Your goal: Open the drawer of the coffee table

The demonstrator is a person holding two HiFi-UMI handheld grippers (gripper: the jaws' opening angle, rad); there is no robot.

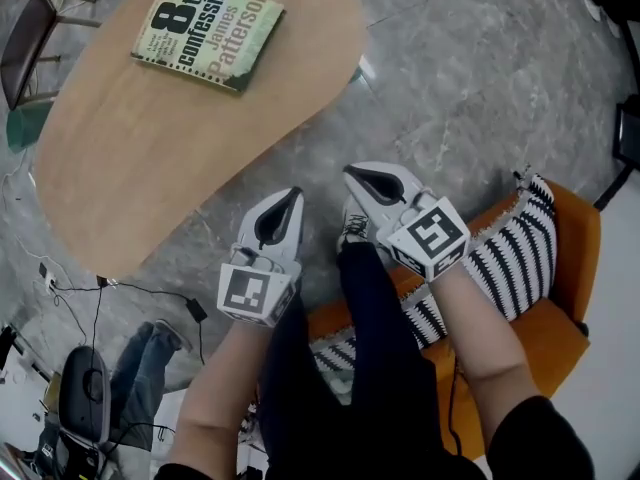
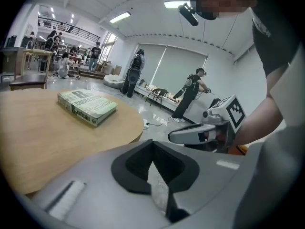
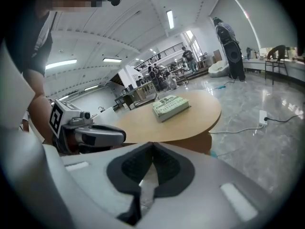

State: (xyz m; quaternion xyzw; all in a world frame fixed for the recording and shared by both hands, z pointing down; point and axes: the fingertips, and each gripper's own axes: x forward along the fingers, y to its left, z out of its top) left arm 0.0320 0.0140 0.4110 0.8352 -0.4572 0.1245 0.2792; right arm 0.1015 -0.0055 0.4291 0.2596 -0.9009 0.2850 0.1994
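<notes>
Marbled grey floor (image 1: pixel 480 78) spread around the orange seat (image 1: pixel 560 338) where the person sat. Over the lap, the left gripper (image 1: pixel 292 200) and right gripper (image 1: pixel 358 176) hung side by side, jaws pressed together on nothing. Opening had not begun, by my reading. Ahead of both tips and apart from them stood the coffee table (image 1: pixel 150 148), a book (image 1: pixel 208 33) on its far part. No view showed its drawer.
</notes>
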